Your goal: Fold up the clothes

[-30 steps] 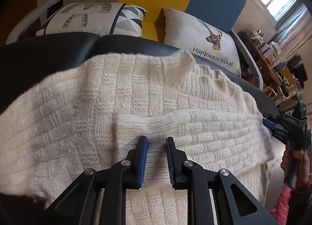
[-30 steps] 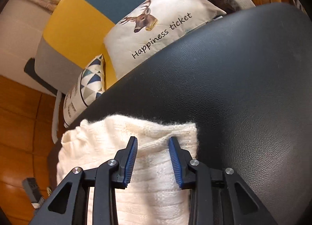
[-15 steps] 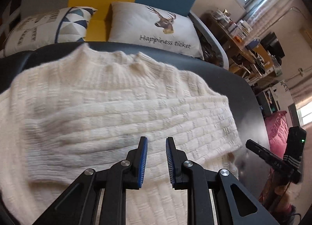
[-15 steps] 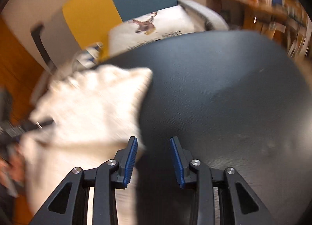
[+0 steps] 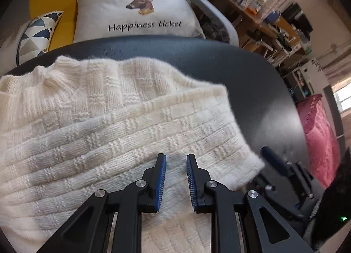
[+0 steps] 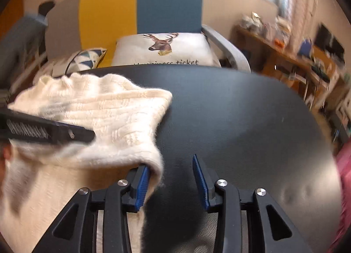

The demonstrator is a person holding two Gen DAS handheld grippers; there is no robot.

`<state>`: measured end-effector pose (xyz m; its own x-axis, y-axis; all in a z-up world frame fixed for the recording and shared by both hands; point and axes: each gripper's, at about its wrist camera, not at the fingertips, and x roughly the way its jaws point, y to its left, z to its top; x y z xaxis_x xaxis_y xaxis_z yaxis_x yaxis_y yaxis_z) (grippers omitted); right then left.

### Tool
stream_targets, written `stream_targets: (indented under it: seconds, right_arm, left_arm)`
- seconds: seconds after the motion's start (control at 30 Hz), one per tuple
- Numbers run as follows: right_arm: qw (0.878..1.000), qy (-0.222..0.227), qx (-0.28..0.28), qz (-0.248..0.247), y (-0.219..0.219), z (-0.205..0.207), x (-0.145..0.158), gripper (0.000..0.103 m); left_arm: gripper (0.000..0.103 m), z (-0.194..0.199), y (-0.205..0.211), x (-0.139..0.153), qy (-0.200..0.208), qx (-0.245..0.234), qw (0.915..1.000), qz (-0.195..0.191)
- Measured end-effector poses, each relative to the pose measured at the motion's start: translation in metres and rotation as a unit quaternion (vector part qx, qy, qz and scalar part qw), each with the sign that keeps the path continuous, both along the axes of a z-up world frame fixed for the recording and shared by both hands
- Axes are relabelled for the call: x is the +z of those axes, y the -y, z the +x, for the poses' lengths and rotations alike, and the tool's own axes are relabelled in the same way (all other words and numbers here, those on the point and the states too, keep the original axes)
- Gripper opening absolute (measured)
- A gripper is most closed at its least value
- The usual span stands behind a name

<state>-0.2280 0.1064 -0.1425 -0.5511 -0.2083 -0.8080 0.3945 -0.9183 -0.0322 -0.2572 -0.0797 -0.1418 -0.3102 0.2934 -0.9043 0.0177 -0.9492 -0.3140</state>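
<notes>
Now the cream sweater [image 5: 114,121] lies on the black table [image 5: 252,81], one part folded over. Left gripper [image 5: 176,165] hovers above it, narrowly parted; right gripper [image 6: 171,166] gapes wide at its edge.

Deer cushion [image 5: 136,18]: black script "Happiness ticket" below deer head. Right wrist view: only "ticket" legible, rest hidden by table edge.
</notes>
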Motion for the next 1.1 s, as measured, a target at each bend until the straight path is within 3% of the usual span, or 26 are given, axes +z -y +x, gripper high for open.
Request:
stream_targets:
  seconds: [0.1,0.2,0.4,0.53,0.63,0.77,0.93,1.1]
  right_arm:
    - [1.000,0.013,0.005,0.019,-0.001,0.006,-0.007,0.038]
    - [0.999,0.025,0.020,0.011,-0.015,0.013,0.003,0.038]
    - [0.998,0.002,0.034,-0.050,-0.034,0.016,0.033,0.039]
    - [0.996,-0.013,0.067,-0.054,-0.017,0.009,0.035,0.039]
    - [0.997,-0.009,0.075,-0.006,0.003,0.002,0.018,0.039]
    - [0.995,0.004,0.080,0.062,0.016,0.002,-0.008,0.038]
    - [0.997,0.003,0.073,0.040,0.009,0.005,0.007,0.038]
    - [0.995,-0.009,0.093,-0.020,0.020,0.022,0.038,0.039]
  left_arm:
    - [0.020,0.002,-0.008,0.001,-0.011,-0.023,0.9991,-0.032]
    - [0.020,0.003,-0.008,0.004,-0.013,-0.027,0.9990,-0.033]
    - [0.020,-0.008,-0.011,0.024,-0.035,-0.025,0.9979,0.049]
    - [0.020,-0.023,-0.020,0.017,-0.015,-0.019,0.9959,0.087]
    - [0.020,-0.027,-0.020,0.009,-0.005,-0.007,0.9939,0.110]
    - [0.020,-0.029,-0.021,-0.003,0.013,-0.008,0.9947,0.102]
    - [0.019,-0.024,-0.002,0.001,0.016,0.029,0.9878,0.152]
    - [0.020,0.016,0.044,0.035,-0.029,0.078,0.9791,0.185]
